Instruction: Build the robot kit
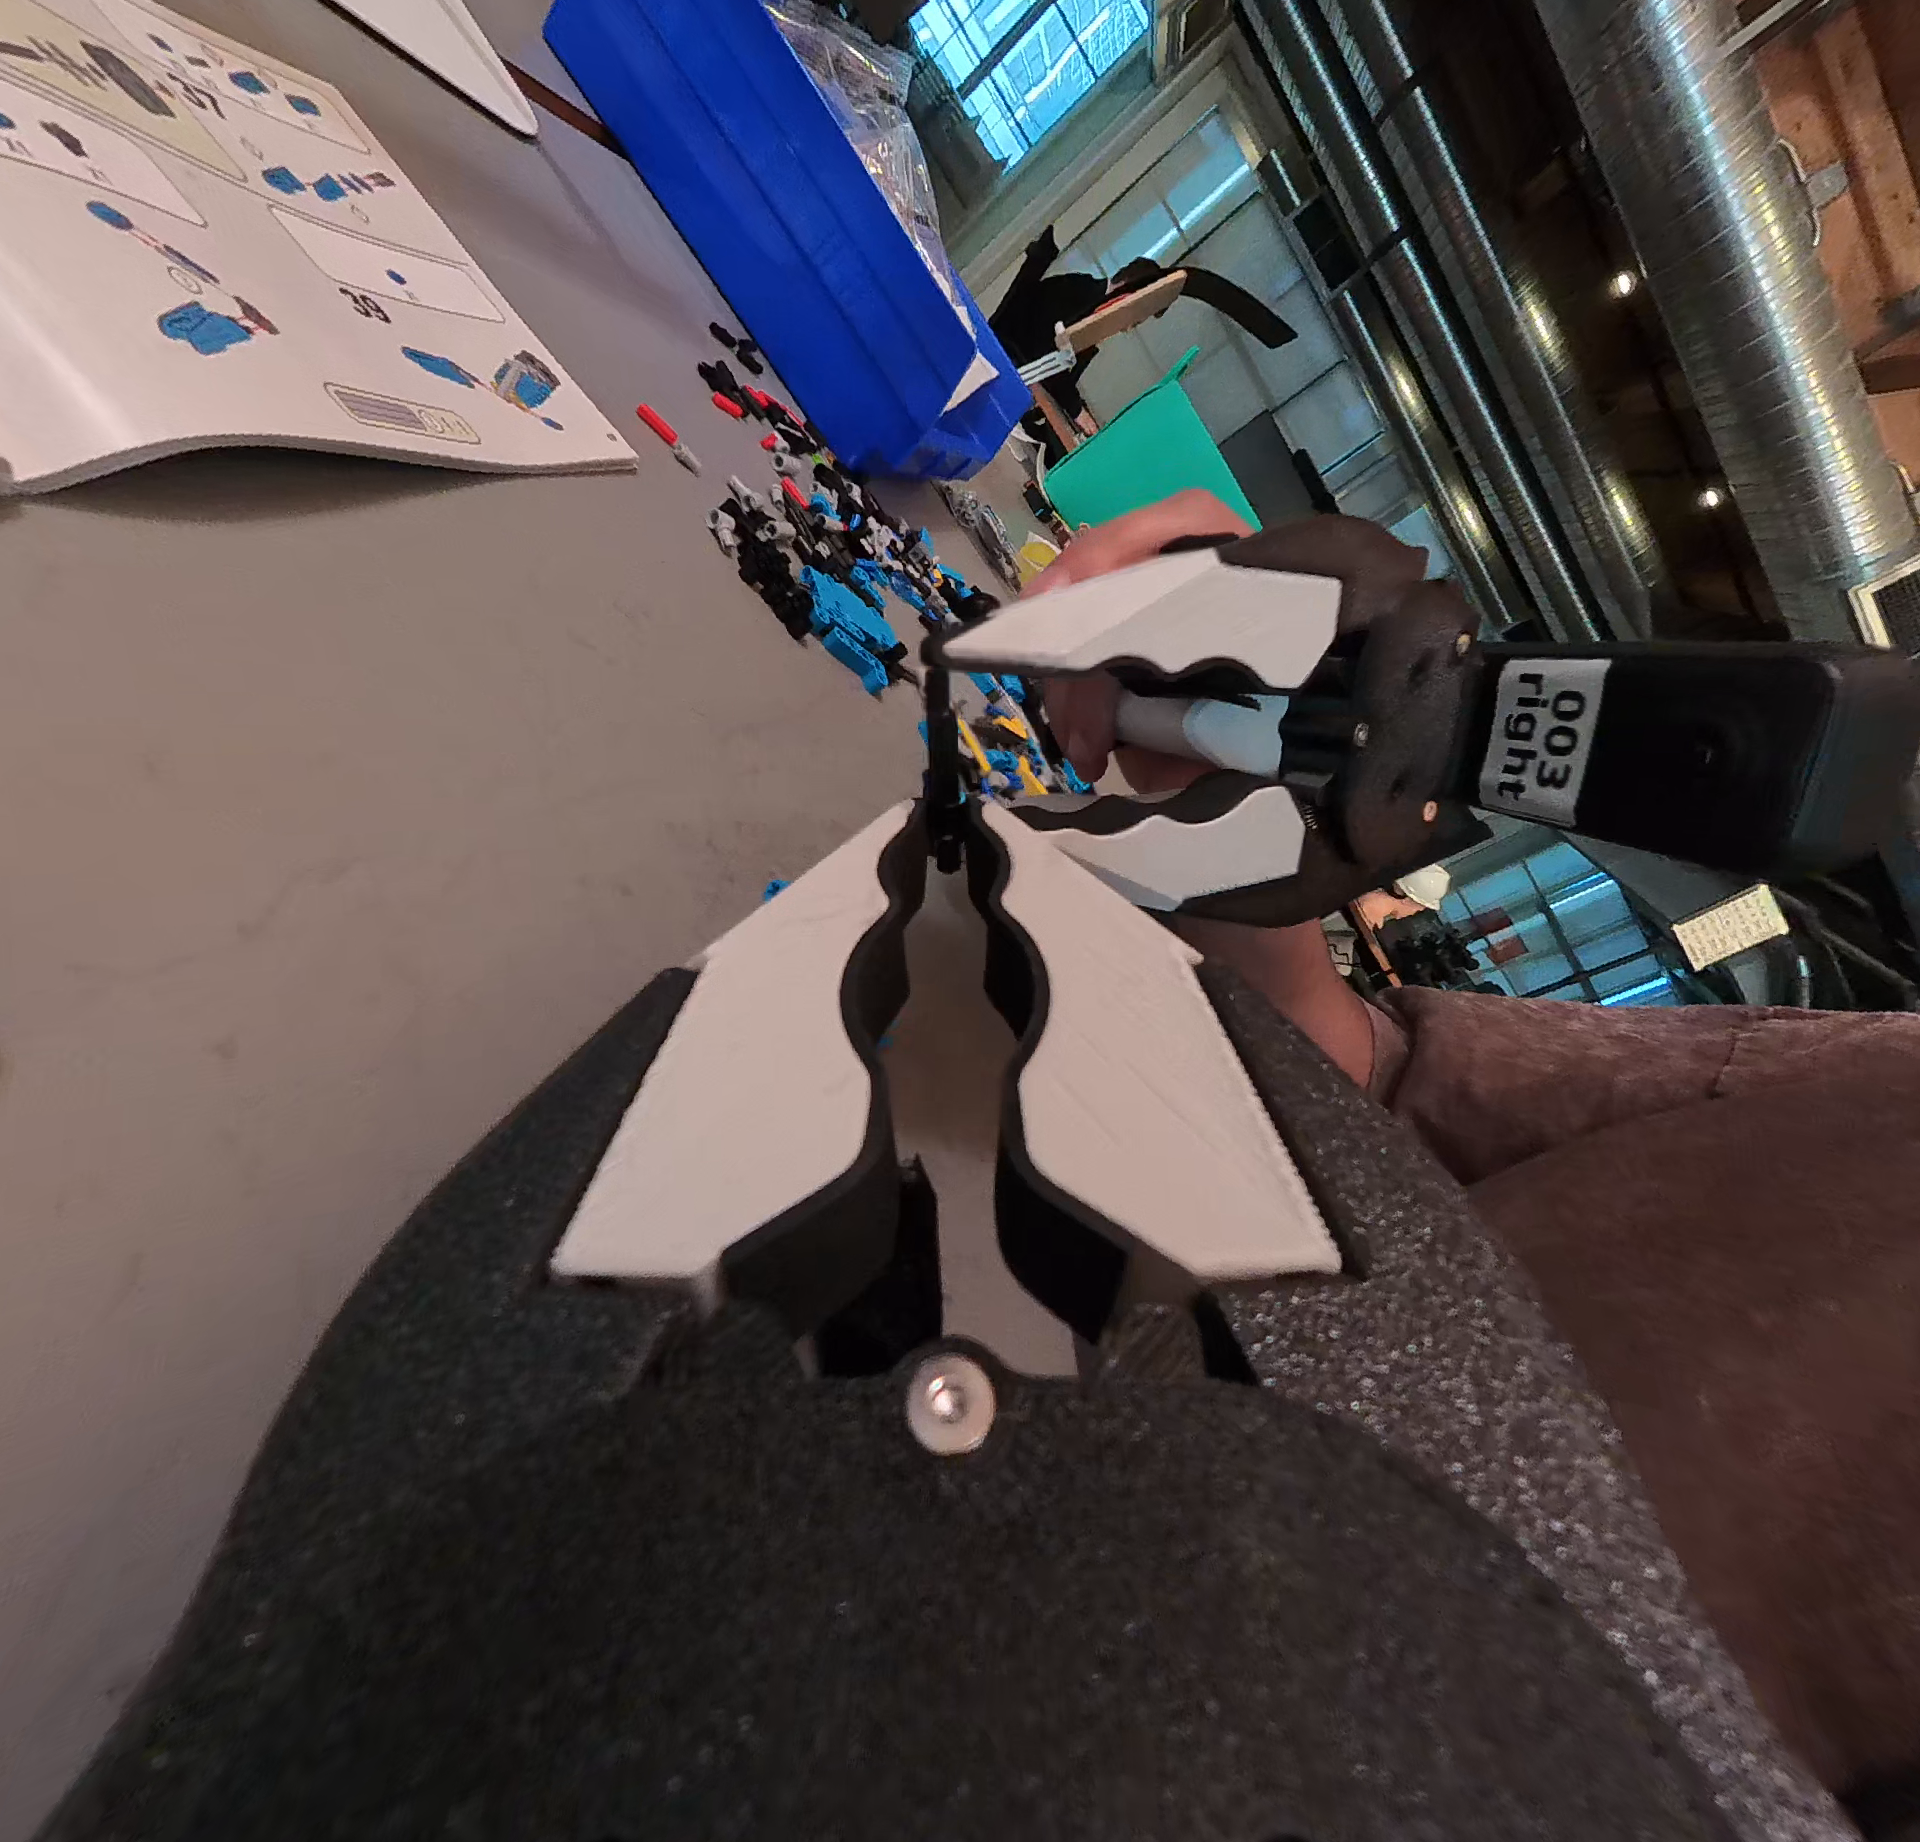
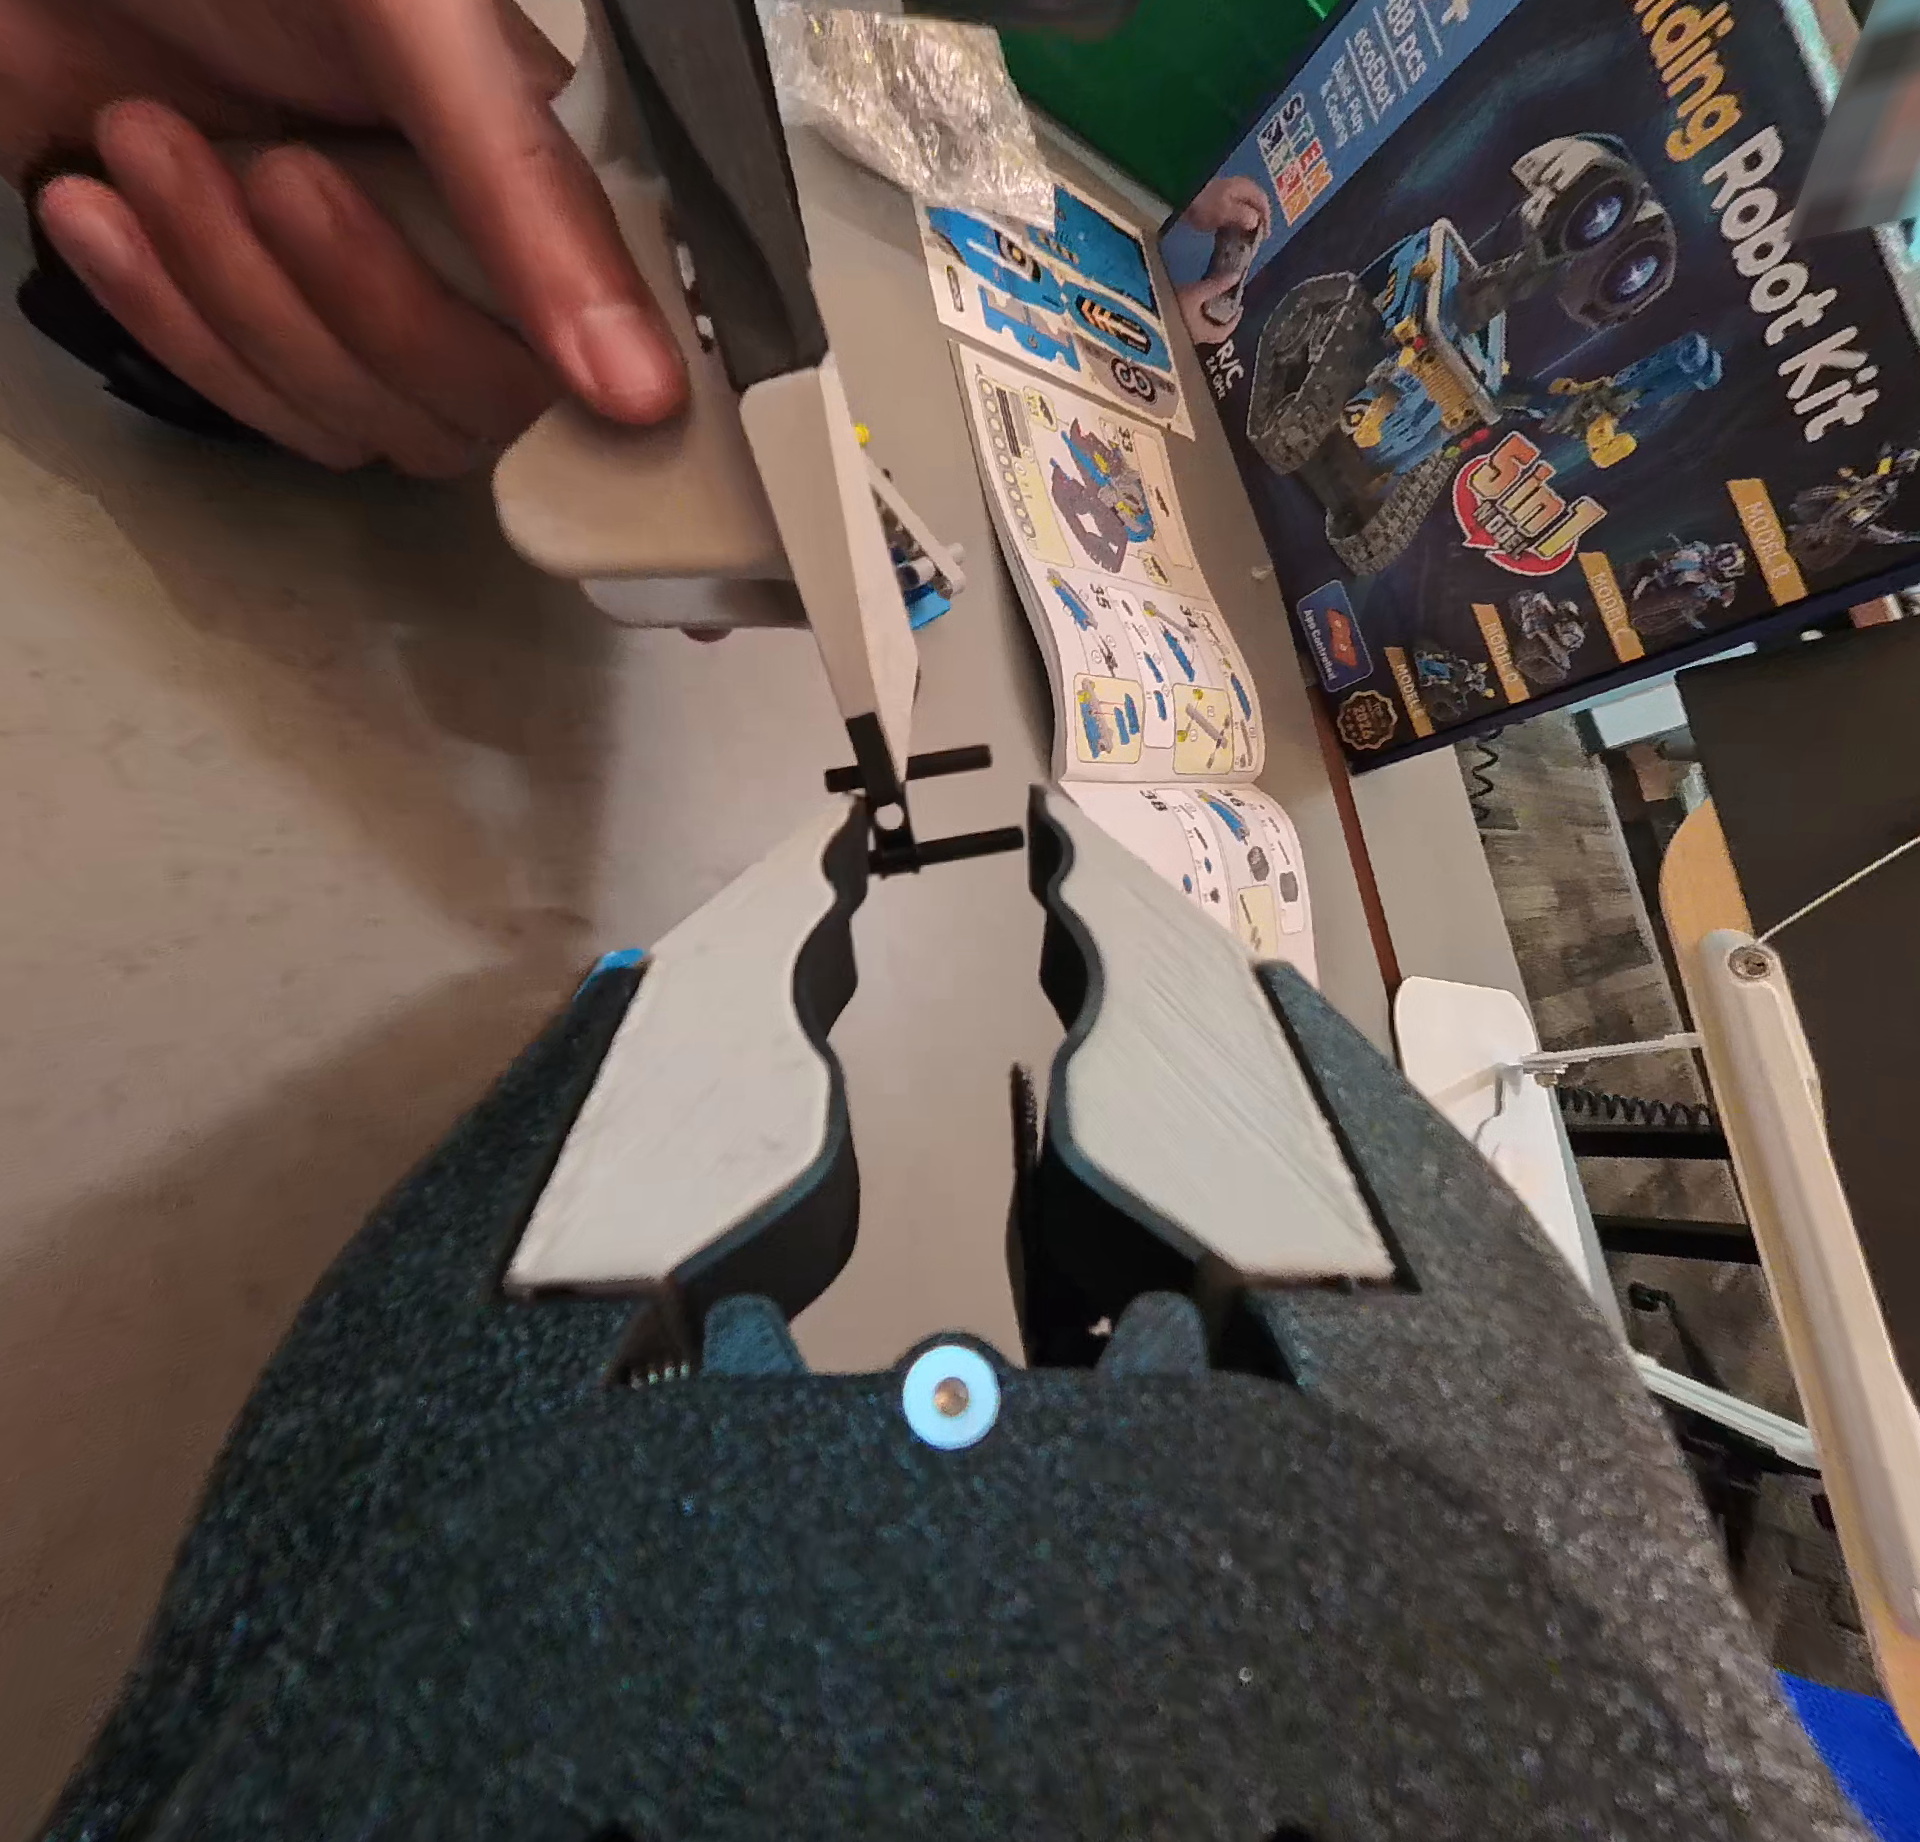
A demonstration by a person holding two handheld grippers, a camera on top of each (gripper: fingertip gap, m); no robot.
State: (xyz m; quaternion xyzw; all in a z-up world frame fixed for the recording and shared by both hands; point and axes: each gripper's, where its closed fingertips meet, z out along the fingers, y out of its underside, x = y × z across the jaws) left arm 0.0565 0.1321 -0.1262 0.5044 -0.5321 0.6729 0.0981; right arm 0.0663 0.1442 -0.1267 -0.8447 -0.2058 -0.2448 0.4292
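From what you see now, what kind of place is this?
Probably a workshop or lab in an industrial-style building: metal ducts overhead, large windows, and a work table with building-kit pieces.

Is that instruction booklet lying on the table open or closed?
Open. The booklet lies spread on the grey table, its printed diagram pages facing up, beside the kit box.

You are working in a converted industrial loft used as a workshop or lab. Overhead run a ribbed metal ventilation duct (image 1: 1704, 265) beside brick wall, dark steel beams and tall gridded windows (image 1: 1039, 36). Your grey bench (image 1: 312, 857) carries a blue storage bin (image 1: 748, 182), a scatter of small building-kit pieces (image 1: 831, 566), an open instruction booklet (image 2: 1132, 587) and the kit's printed box (image 2: 1558, 338).
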